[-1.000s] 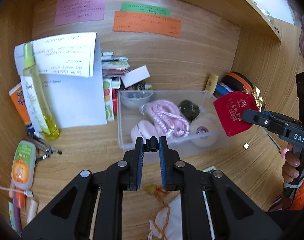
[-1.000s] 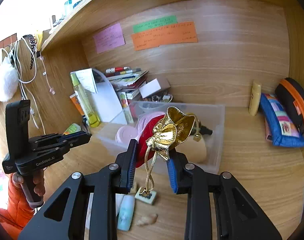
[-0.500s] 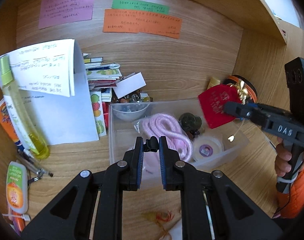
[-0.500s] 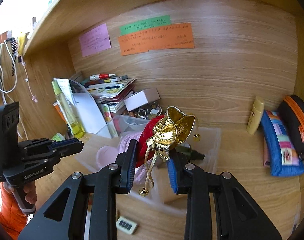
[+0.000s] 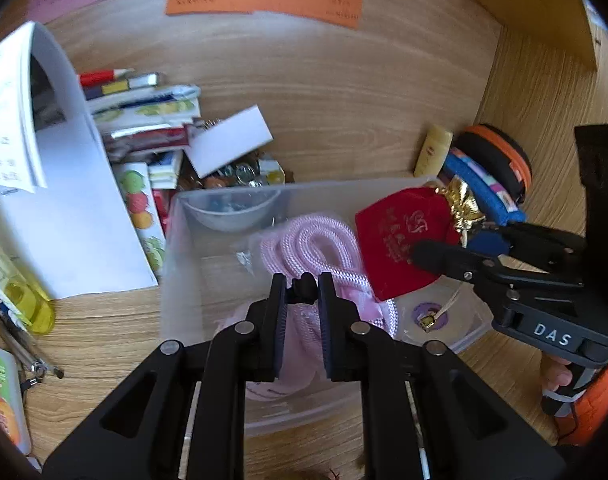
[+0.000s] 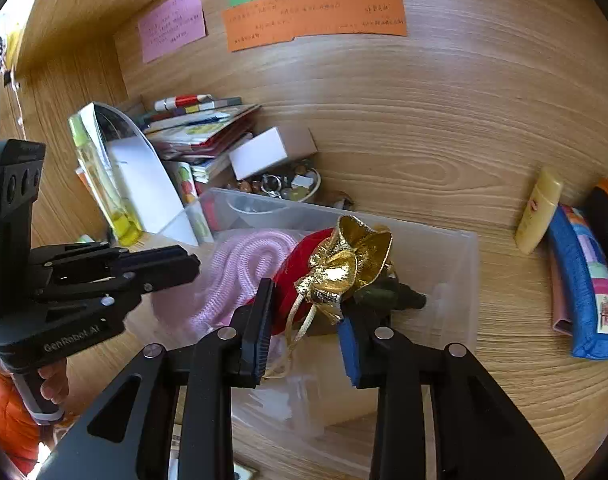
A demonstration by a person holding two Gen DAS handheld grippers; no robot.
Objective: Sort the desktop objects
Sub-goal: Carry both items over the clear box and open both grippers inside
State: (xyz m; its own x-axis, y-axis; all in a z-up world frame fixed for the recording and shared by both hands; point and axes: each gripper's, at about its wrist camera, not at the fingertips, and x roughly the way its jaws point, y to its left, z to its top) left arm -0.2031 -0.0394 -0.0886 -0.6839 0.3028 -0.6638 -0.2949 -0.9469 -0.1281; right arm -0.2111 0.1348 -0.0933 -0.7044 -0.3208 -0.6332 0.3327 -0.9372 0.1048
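Likely soft, light and easily crushed, red velvet drawstring pouch with gold frilled neck [image 6: 292, 276], hanging over clear plastic box [image 6: 444, 236], pinched between right gripper [image 6: 306, 308] jaws just easing apart, best taken at gathered neck; left gripper [image 5: 302, 280] clamped narrow on small black knob [image 5: 304, 292].

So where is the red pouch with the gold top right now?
The red pouch sits between the right gripper fingers, whose jaws have just been opening, above the clear plastic bin and beside the pink rope.
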